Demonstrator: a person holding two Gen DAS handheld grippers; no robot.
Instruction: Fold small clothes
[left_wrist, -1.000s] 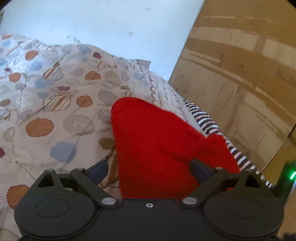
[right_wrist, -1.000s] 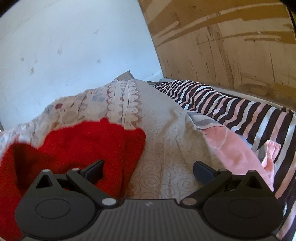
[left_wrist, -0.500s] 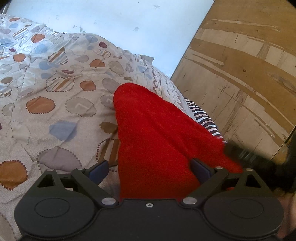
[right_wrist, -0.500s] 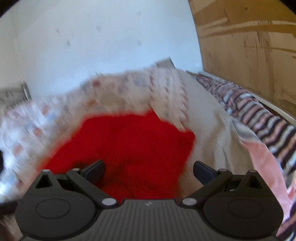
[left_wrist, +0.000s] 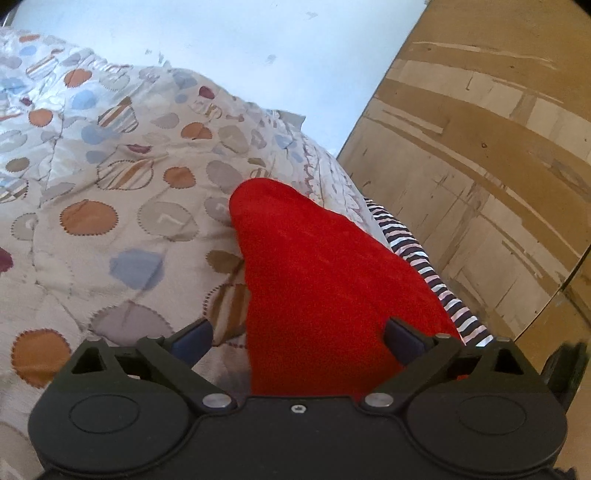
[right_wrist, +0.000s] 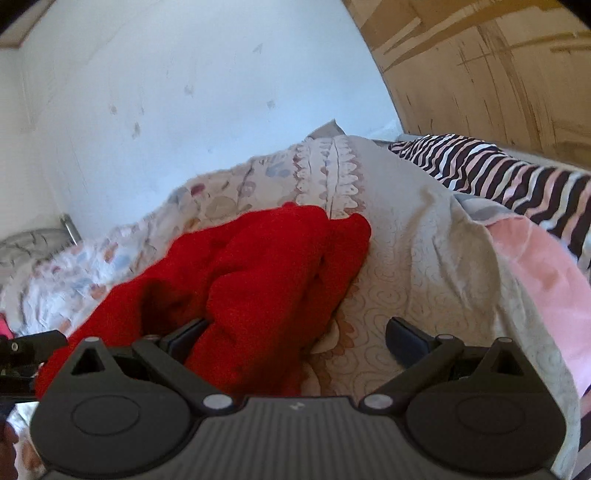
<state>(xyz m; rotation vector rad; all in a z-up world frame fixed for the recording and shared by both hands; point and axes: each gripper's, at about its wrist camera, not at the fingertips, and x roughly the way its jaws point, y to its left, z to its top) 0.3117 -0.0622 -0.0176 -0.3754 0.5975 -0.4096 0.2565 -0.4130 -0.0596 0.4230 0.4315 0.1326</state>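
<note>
the left hand-held gripper (left_wrist: 297, 338) is opening its jaws, now about as wide as they go, with the fuzzy red knit garment (left_wrist: 325, 280) lying between the pads but not pinched by them. a second ago that garment filled the left view in much the same place, so it has stayed put on the bed while the grip around it loosened. in the right wrist view more has changed: a second ago the red cloth sat low at the left edge, and now it is bunched in a rumpled heap (right_wrist: 258, 273) straight ahead, its near fold against the left finger of the right hand-held gripper (right_wrist: 295, 338), whose jaws stand wide apart and press on nothing. this looks like a release after a fold or a drop, and the heap still seems too lumpy to count as folded, so a fresh grasp of an edge is probably needed.

the garment rests on a cream quilt with orange, blue and grey spots (left_wrist: 110, 206) covering the bed. beside it lie a pale pink cloth (right_wrist: 546, 273) and a black, white and pink striped fabric (right_wrist: 517, 177). behind are a white wall (right_wrist: 184, 92) and a worn plywood panel (left_wrist: 480, 166).
</note>
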